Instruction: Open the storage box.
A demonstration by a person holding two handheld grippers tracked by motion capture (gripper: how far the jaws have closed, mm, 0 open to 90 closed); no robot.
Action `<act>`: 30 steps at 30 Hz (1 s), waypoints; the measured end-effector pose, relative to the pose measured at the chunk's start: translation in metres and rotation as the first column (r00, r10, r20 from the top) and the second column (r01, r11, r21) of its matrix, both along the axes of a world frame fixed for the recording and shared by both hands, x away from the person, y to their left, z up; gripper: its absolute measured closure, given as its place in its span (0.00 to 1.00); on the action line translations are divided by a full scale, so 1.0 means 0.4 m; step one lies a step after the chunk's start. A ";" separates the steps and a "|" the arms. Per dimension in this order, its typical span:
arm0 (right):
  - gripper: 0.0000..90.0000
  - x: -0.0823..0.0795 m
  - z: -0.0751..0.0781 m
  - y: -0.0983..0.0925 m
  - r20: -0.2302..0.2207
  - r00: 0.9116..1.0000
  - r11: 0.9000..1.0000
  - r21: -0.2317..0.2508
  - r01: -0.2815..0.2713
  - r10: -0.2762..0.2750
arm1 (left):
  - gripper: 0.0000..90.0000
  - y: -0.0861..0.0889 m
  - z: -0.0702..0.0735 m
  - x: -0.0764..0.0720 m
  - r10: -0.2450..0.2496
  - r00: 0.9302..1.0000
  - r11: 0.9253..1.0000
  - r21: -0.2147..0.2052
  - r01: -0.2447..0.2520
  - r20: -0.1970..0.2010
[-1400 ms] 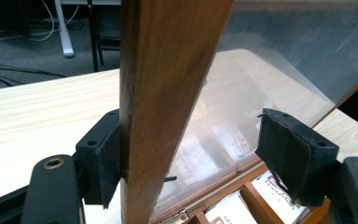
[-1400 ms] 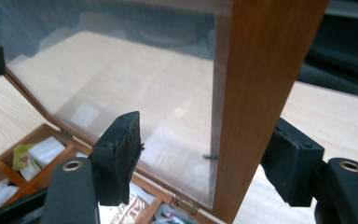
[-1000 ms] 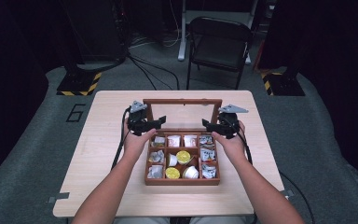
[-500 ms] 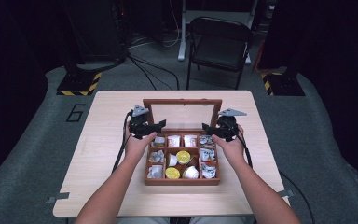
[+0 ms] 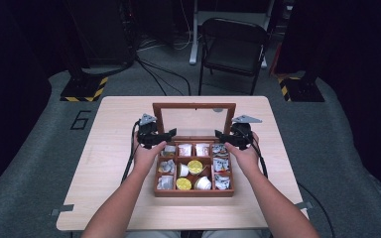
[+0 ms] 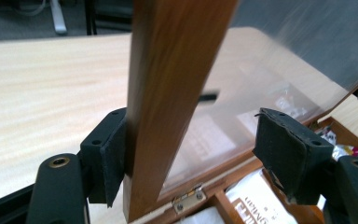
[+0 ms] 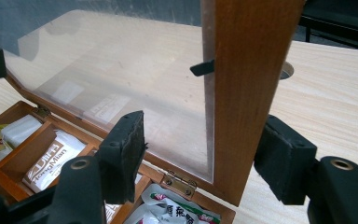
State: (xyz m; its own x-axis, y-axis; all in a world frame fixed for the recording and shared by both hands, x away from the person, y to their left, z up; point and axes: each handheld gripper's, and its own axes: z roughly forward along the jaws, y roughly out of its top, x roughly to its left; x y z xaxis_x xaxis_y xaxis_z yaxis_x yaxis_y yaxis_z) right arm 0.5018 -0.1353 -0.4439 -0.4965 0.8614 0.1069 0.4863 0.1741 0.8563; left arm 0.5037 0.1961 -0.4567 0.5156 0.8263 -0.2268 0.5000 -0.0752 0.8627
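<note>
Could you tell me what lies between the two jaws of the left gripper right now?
In the left gripper view, the left gripper straddles the wooden side rail of the lid plus a strip of its clear pane; one pad touches the rail, the other stands clear.

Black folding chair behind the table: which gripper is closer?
Right. The right gripper, jaws just closing around the right rail of the glass-paned wooden lid, sits directly before the black folding chair; the left gripper, likewise closing around the left rail, is off to one side.
</note>
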 end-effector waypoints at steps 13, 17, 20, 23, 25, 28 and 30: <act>0.41 0.004 -0.009 0.003 -0.007 1.000 1.000 -0.005 0.006 -0.006 | 0.33 0.000 -0.027 0.002 0.011 1.000 1.000 -0.001 -0.011 -0.021; 0.41 0.007 -0.013 0.003 -0.014 1.000 1.000 0.000 0.010 -0.010 | 0.34 0.000 -0.029 0.005 0.015 1.000 1.000 -0.006 -0.015 -0.020; 0.42 0.011 -0.017 0.001 -0.021 1.000 1.000 0.006 0.015 -0.015 | 0.35 0.001 -0.030 0.007 0.016 1.000 1.000 -0.006 -0.016 -0.025; 0.42 0.013 -0.022 0.002 -0.034 0.999 1.000 0.008 0.021 -0.020 | 0.35 0.002 -0.031 0.009 0.018 0.999 1.000 -0.011 -0.019 -0.029; 0.42 0.014 -0.024 0.003 -0.039 0.999 1.000 0.012 0.024 -0.024 | 0.35 0.002 -0.032 0.010 0.020 0.999 1.000 -0.010 -0.020 -0.033; 0.42 0.016 -0.025 0.004 -0.034 0.999 1.000 0.009 0.026 -0.026 | 0.36 0.001 -0.032 0.012 0.023 0.999 1.000 -0.003 -0.023 -0.038; 0.44 0.016 -0.026 0.007 -0.036 0.999 0.999 0.008 0.036 -0.036 | 0.37 0.001 -0.033 0.013 0.024 0.999 1.000 -0.001 -0.024 -0.038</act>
State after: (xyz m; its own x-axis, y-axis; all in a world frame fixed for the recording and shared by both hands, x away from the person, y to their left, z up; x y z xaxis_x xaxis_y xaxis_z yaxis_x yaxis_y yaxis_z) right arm 0.5084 -0.1325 -0.4545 -0.4611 0.8776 0.1310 0.5221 0.1489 0.8398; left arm 0.5090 0.1966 -0.4698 0.4865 0.8380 -0.2473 0.5341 -0.0613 0.8432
